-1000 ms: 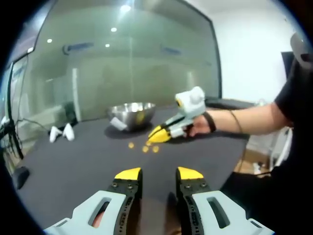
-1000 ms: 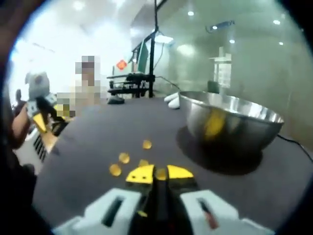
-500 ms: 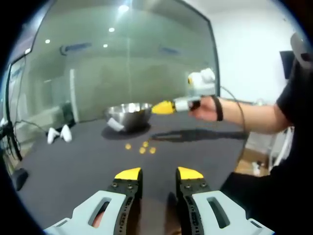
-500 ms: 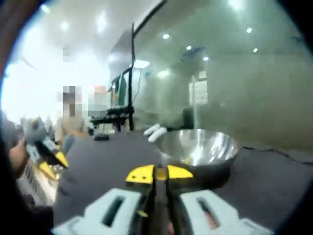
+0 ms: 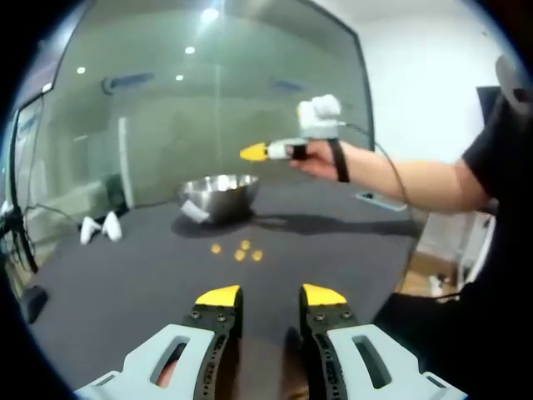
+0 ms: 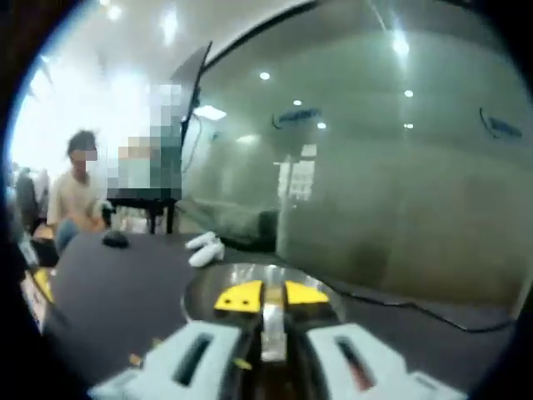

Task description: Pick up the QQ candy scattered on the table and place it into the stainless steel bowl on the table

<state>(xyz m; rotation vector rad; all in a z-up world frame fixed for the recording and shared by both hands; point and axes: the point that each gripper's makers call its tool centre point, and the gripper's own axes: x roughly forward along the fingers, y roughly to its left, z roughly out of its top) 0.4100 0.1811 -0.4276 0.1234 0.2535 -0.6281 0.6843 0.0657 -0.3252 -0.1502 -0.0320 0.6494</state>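
The stainless steel bowl (image 5: pixel 218 193) stands on the dark table (image 5: pixel 125 283). Several small orange QQ candies (image 5: pixel 240 253) lie in front of it. My left gripper (image 5: pixel 271 296) hovers low over the near table, open, nothing between its yellow tips. A hand holds my right gripper (image 5: pixel 251 152) in the air above the bowl's right side. In the right gripper view, my right gripper (image 6: pixel 272 297) looks down over the bowl (image 6: pixel 200 287). Its tips are nearly together, with a small pale QQ candy (image 6: pixel 271 318) pinched between them. Two loose candies (image 6: pixel 135 358) show at lower left.
Two white objects (image 5: pixel 100 227) lie at the far left of the table. A white packet (image 5: pixel 196 211) leans against the bowl. A glass wall runs behind the table. A cable (image 6: pixel 416 308) trails on the right. People stand at the back left.
My right gripper has risen from the scattered candies and travelled over the bowl, its jaws staying closed. The left gripper has held still.
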